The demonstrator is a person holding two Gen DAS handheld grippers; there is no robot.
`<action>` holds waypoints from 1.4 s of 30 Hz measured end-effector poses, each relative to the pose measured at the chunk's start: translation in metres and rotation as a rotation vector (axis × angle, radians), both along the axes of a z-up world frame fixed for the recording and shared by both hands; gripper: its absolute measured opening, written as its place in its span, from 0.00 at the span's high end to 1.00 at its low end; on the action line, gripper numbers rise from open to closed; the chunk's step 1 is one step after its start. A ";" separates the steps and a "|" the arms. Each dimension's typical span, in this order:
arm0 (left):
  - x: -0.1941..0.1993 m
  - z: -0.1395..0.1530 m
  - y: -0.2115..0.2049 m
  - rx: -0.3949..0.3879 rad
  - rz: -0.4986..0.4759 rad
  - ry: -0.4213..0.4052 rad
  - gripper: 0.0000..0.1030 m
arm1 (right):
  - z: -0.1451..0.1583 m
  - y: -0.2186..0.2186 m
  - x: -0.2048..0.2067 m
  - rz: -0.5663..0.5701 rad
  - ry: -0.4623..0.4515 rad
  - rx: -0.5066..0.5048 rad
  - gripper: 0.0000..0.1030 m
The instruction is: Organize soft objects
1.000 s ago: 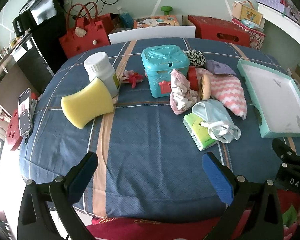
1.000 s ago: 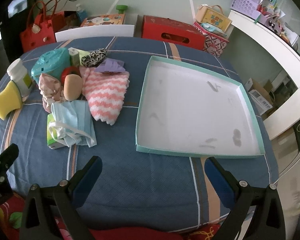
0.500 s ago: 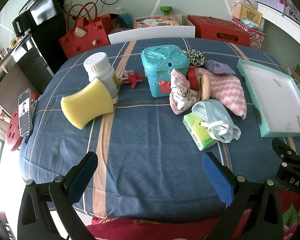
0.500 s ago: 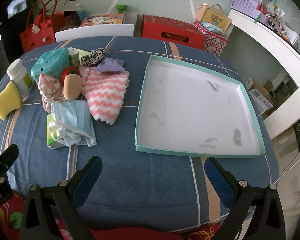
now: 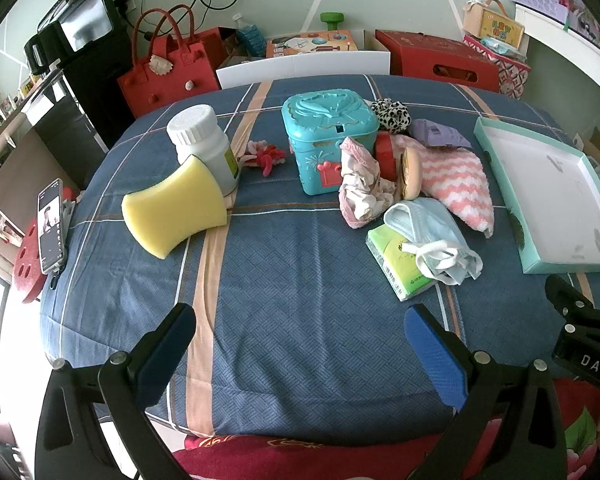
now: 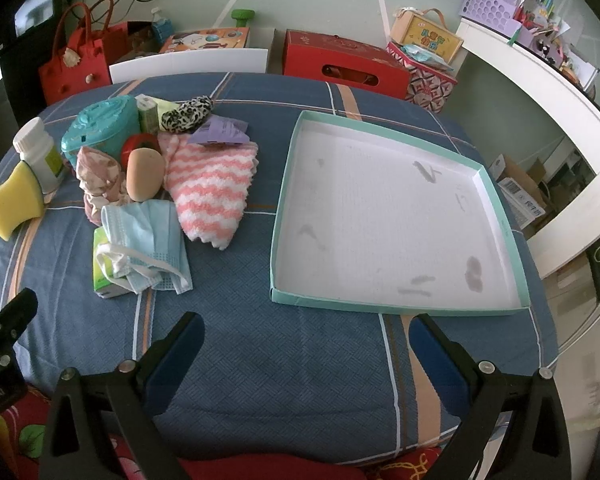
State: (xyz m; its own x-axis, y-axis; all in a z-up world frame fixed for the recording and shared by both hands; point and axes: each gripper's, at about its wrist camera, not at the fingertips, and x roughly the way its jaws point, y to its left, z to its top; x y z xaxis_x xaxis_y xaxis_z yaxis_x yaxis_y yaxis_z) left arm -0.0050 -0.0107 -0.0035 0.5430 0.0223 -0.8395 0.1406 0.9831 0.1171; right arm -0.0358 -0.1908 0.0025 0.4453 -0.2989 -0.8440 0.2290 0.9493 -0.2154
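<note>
Nothing has been sorted yet, by the look of it: the teal-rimmed tray (image 6: 384, 216) lies bare at about 1 o'clock in the right wrist view, and every soft item sits outside it on the blue checked tablecloth (image 5: 300, 300). The left gripper (image 5: 300, 336) hovers low at 6 o'clock with its blue-padded jaws wide apart and nothing between them; the right gripper (image 6: 306, 344) hangs likewise spread and empty, near the tray's front edge. The soft things cluster at 10 to 11 o'clock from the right gripper: a pink-and-white chevron towel (image 6: 210, 184), a blue face mask (image 6: 148, 240) draped over a green tissue pack (image 5: 396, 258), a crumpled pink cloth (image 6: 100, 178), a beige puff (image 6: 144, 174) and a leopard-print scrunchie (image 6: 186, 114). A yellow sponge (image 5: 176, 206) leans against a white bottle (image 5: 204, 144) at 10 o'clock in the left view, well apart from the tray. The teal box (image 5: 326, 140) is hard and probably stays. All the moves remain to be made.
</note>
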 end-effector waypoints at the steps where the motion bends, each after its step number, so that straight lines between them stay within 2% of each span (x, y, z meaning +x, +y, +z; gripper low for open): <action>1: 0.000 0.000 0.000 0.001 0.000 0.000 0.00 | 0.000 0.000 0.000 0.000 0.000 0.002 0.00; 30: 0.000 0.000 0.000 0.001 0.000 0.002 0.00 | 0.000 0.000 0.000 0.000 -0.002 0.002 0.00; 37: 0.012 0.008 0.008 -0.081 -0.027 0.032 0.00 | 0.010 -0.001 -0.002 0.020 -0.040 0.051 0.00; 42: 0.037 0.024 0.018 -0.133 -0.031 0.035 0.00 | 0.026 0.004 0.010 0.066 -0.082 0.079 0.00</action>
